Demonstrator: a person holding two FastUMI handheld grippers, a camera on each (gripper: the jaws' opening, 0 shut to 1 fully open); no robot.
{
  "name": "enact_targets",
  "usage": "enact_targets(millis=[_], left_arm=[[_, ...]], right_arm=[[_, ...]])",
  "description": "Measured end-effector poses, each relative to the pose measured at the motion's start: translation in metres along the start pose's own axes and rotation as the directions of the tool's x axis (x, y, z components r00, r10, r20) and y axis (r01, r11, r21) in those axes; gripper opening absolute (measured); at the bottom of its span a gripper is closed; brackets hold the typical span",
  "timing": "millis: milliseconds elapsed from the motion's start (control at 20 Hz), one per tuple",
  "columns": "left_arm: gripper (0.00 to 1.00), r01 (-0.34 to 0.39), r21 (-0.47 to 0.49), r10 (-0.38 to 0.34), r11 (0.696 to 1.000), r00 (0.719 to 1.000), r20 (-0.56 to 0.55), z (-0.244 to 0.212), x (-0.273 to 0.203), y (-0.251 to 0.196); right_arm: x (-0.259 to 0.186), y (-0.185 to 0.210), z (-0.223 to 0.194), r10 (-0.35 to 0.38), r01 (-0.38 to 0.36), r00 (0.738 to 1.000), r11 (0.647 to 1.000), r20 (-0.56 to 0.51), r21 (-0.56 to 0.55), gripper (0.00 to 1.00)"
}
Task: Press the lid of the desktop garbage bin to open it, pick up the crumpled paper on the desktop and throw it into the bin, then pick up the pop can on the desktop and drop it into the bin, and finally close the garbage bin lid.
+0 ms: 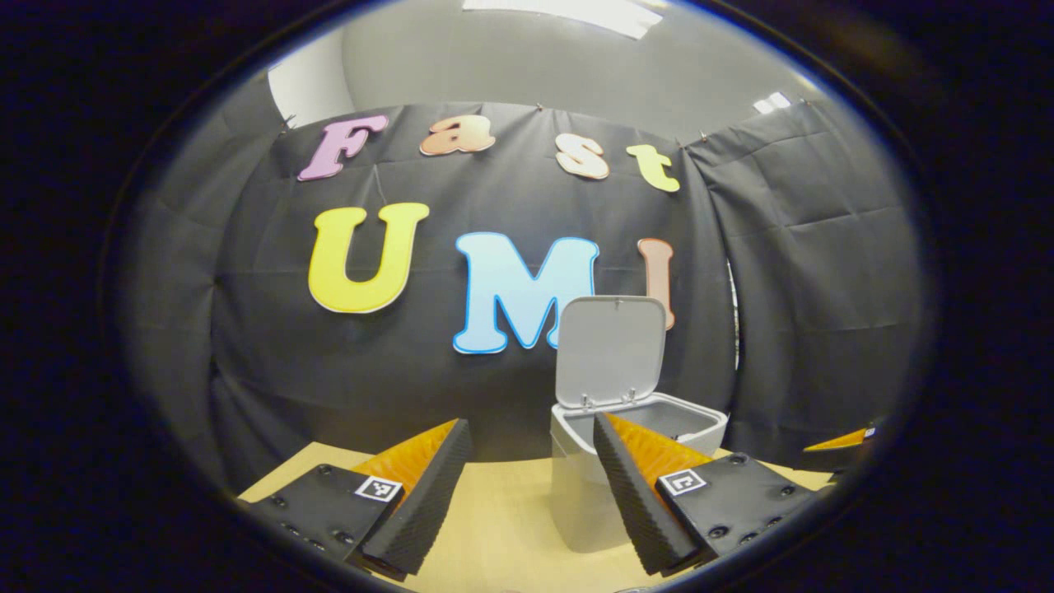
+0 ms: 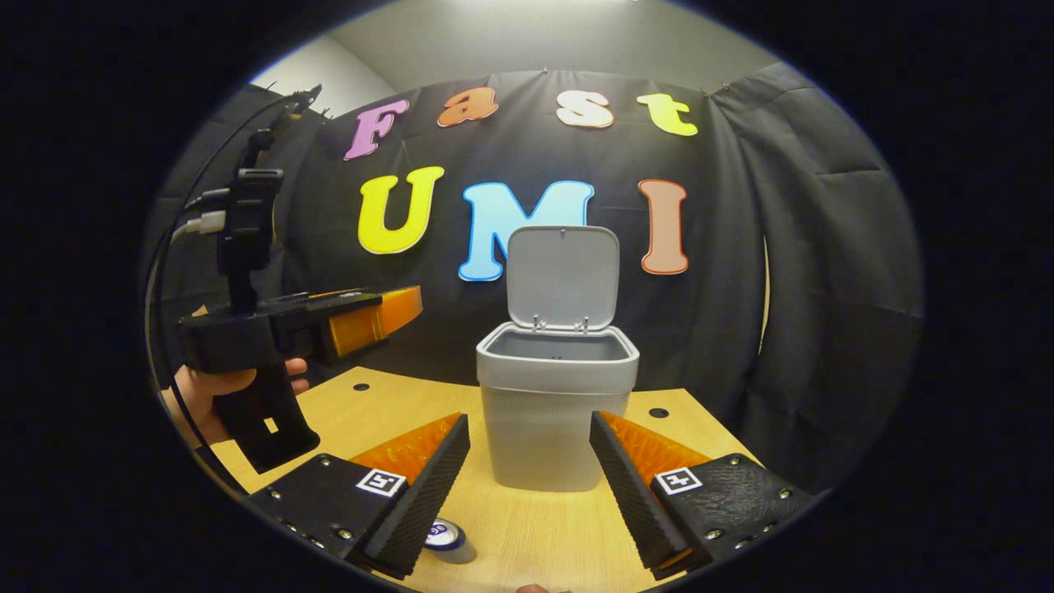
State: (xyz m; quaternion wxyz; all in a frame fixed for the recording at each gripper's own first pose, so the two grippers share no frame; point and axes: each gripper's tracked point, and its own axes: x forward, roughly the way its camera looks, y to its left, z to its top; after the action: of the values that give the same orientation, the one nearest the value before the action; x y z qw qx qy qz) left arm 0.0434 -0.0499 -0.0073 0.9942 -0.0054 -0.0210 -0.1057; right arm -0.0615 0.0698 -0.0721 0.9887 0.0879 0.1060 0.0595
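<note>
The grey garbage bin (image 2: 556,412) stands on the wooden table with its lid (image 2: 562,276) raised upright at the back. In the left gripper view the bin (image 1: 580,486) is right of centre, partly behind my right-hand finger. My left gripper (image 1: 531,449) is open with nothing between its fingers; from the right gripper view the left gripper (image 2: 375,317) hangs above the table's left side, held by a hand (image 2: 206,395). My right gripper (image 2: 527,445) is open, close in front of the bin. A pop can (image 2: 449,539) lies on the table by its left finger, partly hidden.
The wooden table (image 2: 387,412) has small round holes (image 2: 658,412) near its back edge. Black cloth walls close the booth behind and to the right of the bin. A cable runs from the left gripper's handle.
</note>
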Motion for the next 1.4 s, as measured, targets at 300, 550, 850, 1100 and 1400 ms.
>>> enact_targets(millis=[300,550,850,1100,1400], left_arm=[[0.94,-0.031,-0.03,0.031,0.999,0.999,-0.019,-0.012,-0.041,0.032],[1.0,-0.063,0.009,0.064,0.998,0.998,-0.008,-0.012,-0.067,0.055],[1.0,-0.088,0.002,0.088,0.996,0.996,-0.016,-0.02,-0.077,0.071],[1.0,-0.097,0.002,0.097,0.995,0.995,-0.035,-0.028,-0.08,0.074],[1.0,-0.109,0.001,0.109,0.994,0.993,-0.039,-0.031,-0.078,0.073]], right_arm=[[0.003,0.051,-0.054,0.113,-0.118,0.983,0.993,-0.147,-0.023,0.94],[0.004,0.073,-0.091,0.157,-0.168,0.953,0.985,-0.26,-0.024,0.95],[0.007,0.083,-0.129,0.179,-0.197,0.904,0.98,-0.389,-0.007,0.95],[0.009,0.081,-0.157,0.172,-0.188,0.862,0.982,-0.478,0.015,0.95],[0.009,0.081,-0.181,0.181,-0.184,0.818,0.982,-0.545,0.05,0.95]])
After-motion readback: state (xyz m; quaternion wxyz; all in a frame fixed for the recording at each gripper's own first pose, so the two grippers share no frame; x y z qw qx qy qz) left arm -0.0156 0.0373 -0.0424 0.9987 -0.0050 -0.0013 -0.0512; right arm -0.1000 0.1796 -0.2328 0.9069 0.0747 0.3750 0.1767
